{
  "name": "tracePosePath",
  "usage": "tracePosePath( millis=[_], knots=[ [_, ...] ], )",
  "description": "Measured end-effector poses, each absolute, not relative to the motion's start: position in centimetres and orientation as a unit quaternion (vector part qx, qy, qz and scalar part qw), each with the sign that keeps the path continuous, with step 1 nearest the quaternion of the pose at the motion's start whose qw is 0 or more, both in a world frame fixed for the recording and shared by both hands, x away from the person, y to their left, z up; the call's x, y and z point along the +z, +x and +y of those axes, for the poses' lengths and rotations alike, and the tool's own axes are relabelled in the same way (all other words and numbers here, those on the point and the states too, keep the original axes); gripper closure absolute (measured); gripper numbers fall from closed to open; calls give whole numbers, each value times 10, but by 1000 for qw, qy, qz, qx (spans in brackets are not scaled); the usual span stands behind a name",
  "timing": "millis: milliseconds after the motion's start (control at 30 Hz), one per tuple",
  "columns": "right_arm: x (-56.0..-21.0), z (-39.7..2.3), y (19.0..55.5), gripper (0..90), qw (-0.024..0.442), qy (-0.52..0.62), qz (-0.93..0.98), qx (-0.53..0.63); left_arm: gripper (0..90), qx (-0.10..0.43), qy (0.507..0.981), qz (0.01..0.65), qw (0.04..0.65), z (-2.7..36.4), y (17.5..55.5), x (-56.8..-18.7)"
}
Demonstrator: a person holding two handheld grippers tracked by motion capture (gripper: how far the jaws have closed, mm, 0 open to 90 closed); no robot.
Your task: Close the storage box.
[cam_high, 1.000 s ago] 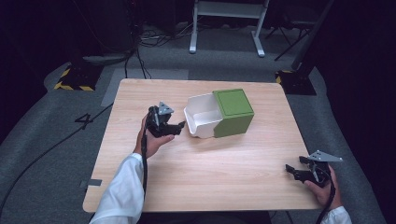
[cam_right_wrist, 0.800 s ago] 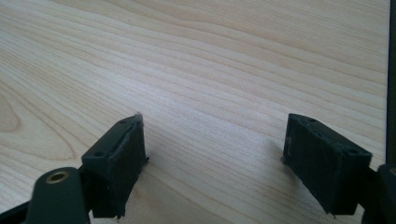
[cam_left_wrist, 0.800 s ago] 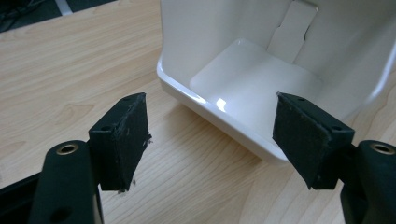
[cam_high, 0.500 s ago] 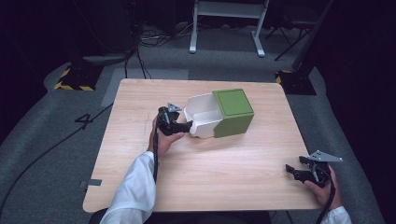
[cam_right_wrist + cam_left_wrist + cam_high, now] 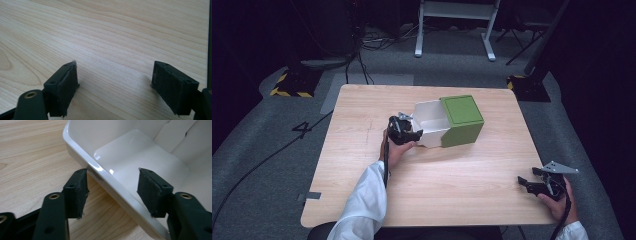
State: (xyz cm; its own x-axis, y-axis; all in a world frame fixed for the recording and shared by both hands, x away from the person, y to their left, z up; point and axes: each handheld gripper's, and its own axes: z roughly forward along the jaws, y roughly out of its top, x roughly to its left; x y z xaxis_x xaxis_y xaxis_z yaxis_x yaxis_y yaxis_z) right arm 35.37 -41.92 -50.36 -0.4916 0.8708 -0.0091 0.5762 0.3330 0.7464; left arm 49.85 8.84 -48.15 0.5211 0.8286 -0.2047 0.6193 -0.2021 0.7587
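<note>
A green box (image 5: 463, 120) sits on the wooden table (image 5: 362, 110) with a white drawer-like tray (image 5: 432, 122) pulled out of its left side. My left gripper (image 5: 409, 131) is open at the tray's near left wall. In the left gripper view the jaws straddle the tray's white rim (image 5: 100, 173), one pad (image 5: 76, 192) outside over the wood and the other pad (image 5: 152, 191) inside the bare tray. My right gripper (image 5: 532, 182) rests open near the table's front right corner, with nothing but wood (image 5: 112, 45) between its jaws.
The table's right edge (image 5: 208, 50) runs close beside the right gripper. Beyond the table lie a grey floor, cables (image 5: 362, 55) and a white stand's legs (image 5: 452, 30). A hazard-striped block (image 5: 292, 87) sits at the back left.
My left gripper has moved right across the table, up to the white tray's left wall, and its jaws now straddle the rim. The right gripper has stayed put.
</note>
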Motion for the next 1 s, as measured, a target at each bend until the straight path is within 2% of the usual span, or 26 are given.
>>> tracePosePath(
  millis=[100,300,1000],
  knots=[
    [-504,-419,354,211,210,458,789,351,494,139,765,475,412,86,501,-480],
    [-504,-419,354,210,210,458,789,351,519,148,758,483,412,78,503,-479],
    [-504,-419,354,211,210,458,789,351,467,129,754,485,423,42,512,-478]
  ],
)
